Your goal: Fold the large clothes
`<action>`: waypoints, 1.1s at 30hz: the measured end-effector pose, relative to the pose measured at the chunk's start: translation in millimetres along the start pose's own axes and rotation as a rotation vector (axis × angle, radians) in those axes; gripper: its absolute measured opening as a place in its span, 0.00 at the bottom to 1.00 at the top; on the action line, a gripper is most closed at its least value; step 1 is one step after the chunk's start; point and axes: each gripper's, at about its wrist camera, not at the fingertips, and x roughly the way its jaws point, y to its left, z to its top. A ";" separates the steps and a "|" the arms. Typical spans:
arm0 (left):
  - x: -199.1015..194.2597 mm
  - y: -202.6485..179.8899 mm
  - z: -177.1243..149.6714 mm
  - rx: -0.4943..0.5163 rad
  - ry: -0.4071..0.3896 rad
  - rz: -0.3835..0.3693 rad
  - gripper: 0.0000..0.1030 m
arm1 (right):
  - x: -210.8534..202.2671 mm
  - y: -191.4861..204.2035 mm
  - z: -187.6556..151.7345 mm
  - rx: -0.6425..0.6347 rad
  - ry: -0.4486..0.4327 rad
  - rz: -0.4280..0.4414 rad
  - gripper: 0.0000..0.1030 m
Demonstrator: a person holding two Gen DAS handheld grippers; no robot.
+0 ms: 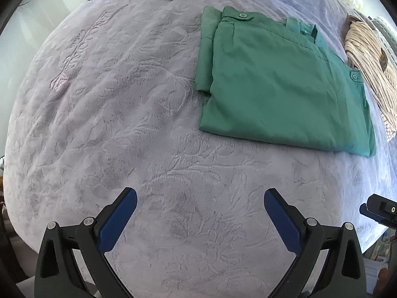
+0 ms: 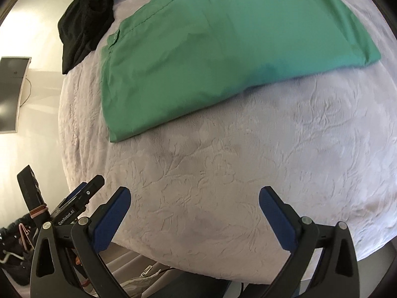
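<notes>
Green garment: folded trousers (image 1: 280, 84), lying flat on the blanket (image 1: 124, 124) in a compact rectangle with stacked layers.
Garment position: in the left wrist view, upper right, well ahead of the fingers; in the right wrist view (image 2: 223, 39), it fills the upper centre.
Long axis: in the left wrist view it runs from the upper left to the lower right; the buttoned waistband (image 1: 244, 16) lies at the far end, the plain folded edge at the near end.
Second button: a tab with a button (image 1: 354, 76) sits on the garment's right edge.
Surface: pale lilac plush blanket with an embossed flower pattern, covering the bed.
Nearby, right: a striped beige cloth (image 1: 369, 59) lies just beside the garment's right edge.
Nearby, far: a black garment (image 2: 84, 27), crumpled, lies near the waistband corner at the far edge of the bed.
Obstruction: only bare blanket lies between both grippers and the green garment.
Left gripper (image 1: 200, 207): fingers spread wide, holding nothing, over bare blanket.
Right gripper (image 2: 194, 204): fingers spread wide, holding nothing, over the near edge of the bed.
Background: a dark screen (image 2: 12, 92) on the wall, seen in the right wrist view.
</notes>
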 end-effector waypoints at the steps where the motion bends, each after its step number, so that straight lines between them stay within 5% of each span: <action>1: 0.4 0.6 -0.2 0.001 0.002 -0.001 1.00 | 0.7 -0.1 -1.1 0.005 -0.001 0.007 1.00; 19: 16.5 17.1 5.6 0.017 0.032 -0.043 1.00 | 42.6 -10.5 -7.5 0.158 0.070 0.107 1.00; 33: 31.8 46.3 49.4 -0.046 -0.044 -0.256 0.99 | 108.5 22.4 50.0 0.199 -0.015 0.489 1.00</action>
